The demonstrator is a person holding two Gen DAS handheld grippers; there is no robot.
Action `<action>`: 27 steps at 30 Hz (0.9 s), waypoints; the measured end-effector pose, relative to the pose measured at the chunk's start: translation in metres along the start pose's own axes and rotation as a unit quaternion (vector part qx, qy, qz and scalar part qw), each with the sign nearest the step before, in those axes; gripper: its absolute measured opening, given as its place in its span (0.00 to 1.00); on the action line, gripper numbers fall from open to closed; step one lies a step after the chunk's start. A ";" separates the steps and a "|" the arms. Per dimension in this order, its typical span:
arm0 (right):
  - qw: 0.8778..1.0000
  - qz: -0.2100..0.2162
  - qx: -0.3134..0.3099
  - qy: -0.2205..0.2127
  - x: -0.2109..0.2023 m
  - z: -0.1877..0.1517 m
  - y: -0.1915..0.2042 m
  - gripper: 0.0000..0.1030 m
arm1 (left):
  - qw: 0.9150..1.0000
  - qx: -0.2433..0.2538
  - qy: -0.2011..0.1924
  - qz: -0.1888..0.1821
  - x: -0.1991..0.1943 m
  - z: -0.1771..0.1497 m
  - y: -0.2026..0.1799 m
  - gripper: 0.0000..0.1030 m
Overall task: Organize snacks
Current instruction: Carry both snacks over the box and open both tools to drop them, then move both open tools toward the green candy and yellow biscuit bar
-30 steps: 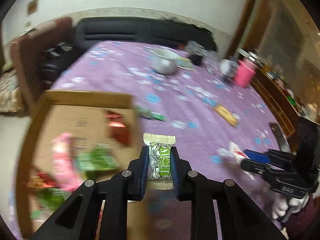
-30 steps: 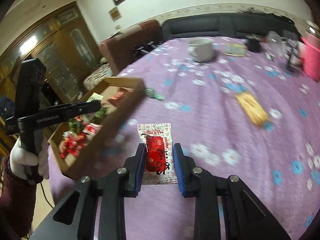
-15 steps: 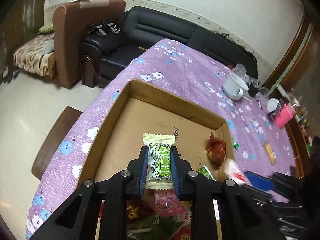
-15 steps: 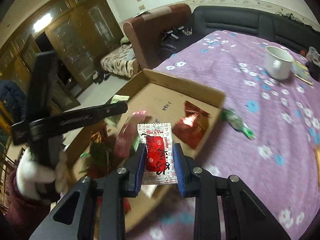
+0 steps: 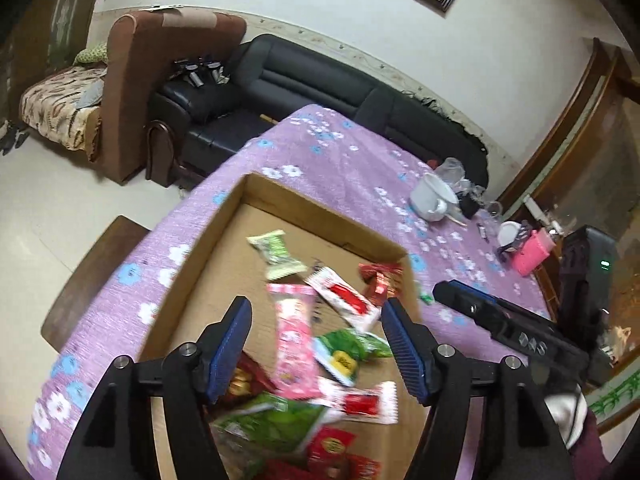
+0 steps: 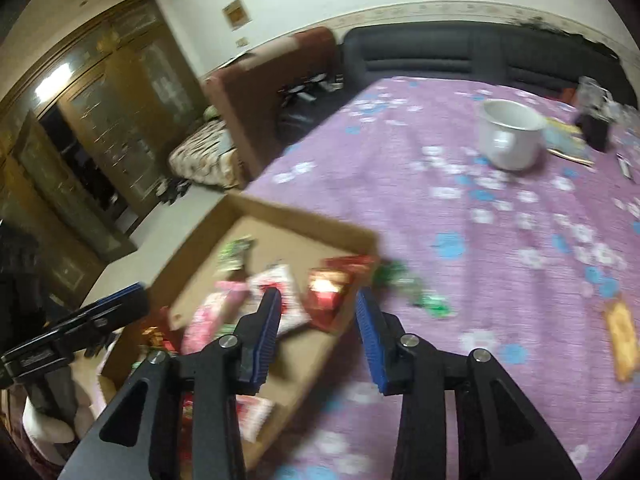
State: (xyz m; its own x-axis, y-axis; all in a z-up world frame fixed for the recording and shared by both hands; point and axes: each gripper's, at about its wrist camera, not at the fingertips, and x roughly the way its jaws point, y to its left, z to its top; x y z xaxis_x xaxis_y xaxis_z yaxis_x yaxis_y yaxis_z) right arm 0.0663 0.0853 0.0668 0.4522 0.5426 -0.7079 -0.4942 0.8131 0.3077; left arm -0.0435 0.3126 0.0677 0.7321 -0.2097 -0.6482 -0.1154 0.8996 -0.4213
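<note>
Cardboard box (image 5: 224,216) on the purple tablecloth (image 5: 340,160) holds a loose pile of snack packets (image 5: 296,332), and above it my left claw (image 5: 316,312) and right claw (image 6: 318,304) both gape wide, holding nothing.

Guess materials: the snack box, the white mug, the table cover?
Box: brown corrugated cardboard, matte, judging by the raw tan walls. White mug: likely glazed ceramic or enamel, smooth and slightly shiny. Table cover: purple floral fabric, seemingly woven, with a faint ribbed texture.
</note>
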 end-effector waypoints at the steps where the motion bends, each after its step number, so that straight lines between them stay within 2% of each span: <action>1: 1.000 -0.007 0.009 0.000 -0.003 -0.001 -0.010 0.37 | 1.000 -0.001 -0.001 -0.008 -0.002 -0.003 -0.004 0.69; 4: 0.999 -0.017 0.034 0.004 -0.002 -0.003 -0.034 0.37 | 1.000 0.001 -0.002 -0.027 -0.007 -0.012 -0.017 0.71; 7: 0.999 -0.026 0.031 0.006 0.004 -0.004 -0.046 0.37 | 0.999 0.012 0.002 -0.045 -0.013 -0.023 -0.032 0.72; 11: 0.999 -0.024 -0.013 0.017 0.027 0.002 -0.046 0.37 | 0.998 0.025 0.010 -0.062 -0.017 -0.035 -0.046 0.74; 13: 0.998 -0.028 -0.054 0.028 0.044 0.006 -0.040 0.37 | 0.997 0.031 0.014 -0.063 -0.020 -0.040 -0.049 0.74; 16: 0.995 -0.032 -0.083 0.049 0.067 0.007 -0.038 0.37 | 0.997 0.032 0.015 -0.064 -0.025 -0.045 -0.046 0.74; 17: 0.994 -0.041 -0.086 0.051 0.073 0.007 -0.039 0.30 | 0.997 0.029 0.014 -0.063 -0.027 -0.047 -0.044 0.74; 18: 0.994 -0.044 -0.090 0.043 0.073 0.009 -0.039 0.22 | 0.998 0.025 0.014 -0.063 -0.028 -0.048 -0.042 0.74; 22: 0.997 -0.039 -0.044 0.053 0.067 0.009 -0.047 0.21 | 0.998 0.009 0.018 -0.063 -0.026 -0.051 -0.034 0.75; 25: 0.995 -0.069 -0.041 0.060 0.045 -0.012 -0.053 0.21 | 0.997 0.008 0.022 -0.070 -0.025 -0.054 -0.035 0.75; 27: 0.995 -0.072 -0.017 0.069 0.023 -0.029 -0.062 0.21 | 0.997 0.012 0.024 -0.076 -0.025 -0.055 -0.040 0.75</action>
State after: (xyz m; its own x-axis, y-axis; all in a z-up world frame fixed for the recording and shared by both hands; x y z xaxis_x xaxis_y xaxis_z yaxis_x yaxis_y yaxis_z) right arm 0.0858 0.0413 0.0127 0.4145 0.3857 -0.8243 -0.4583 0.8710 0.1770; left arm -0.0947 0.2610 0.0656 0.7066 -0.3622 -0.6079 0.0114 0.8648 -0.5020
